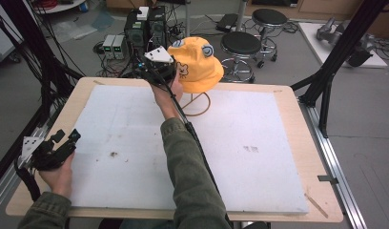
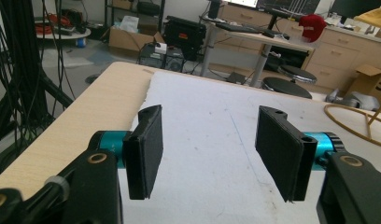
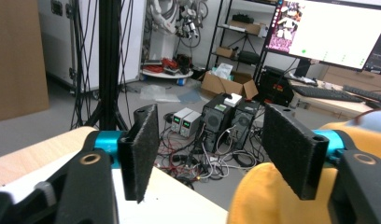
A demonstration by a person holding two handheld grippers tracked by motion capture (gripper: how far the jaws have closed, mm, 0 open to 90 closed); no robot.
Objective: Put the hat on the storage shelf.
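You've got: yellow hat (image 1: 198, 64) x1, far | wire stand (image 1: 198, 106) x1, under hat | white foam mat (image 1: 250, 143) x1 | counter (image 1: 297, 157) x1 | grippers x2: left gripper (image 1: 68, 138), right gripper (image 1: 157, 71) | stools (image 1: 241, 45) x2, far right

Grey floor (image 1: 369, 109), black stools (image 1: 241, 44), tangled cables, perhaps computer towers (image 1: 146, 27) behind.

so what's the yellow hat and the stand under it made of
Yellow hat: looks like soft matte cloth, with a floppy brim and printed or stitched cartoon patches. Stand: seemingly thin bent wire or rod with a gold-tan finish, forming a ring base; metal is likely, not certain.
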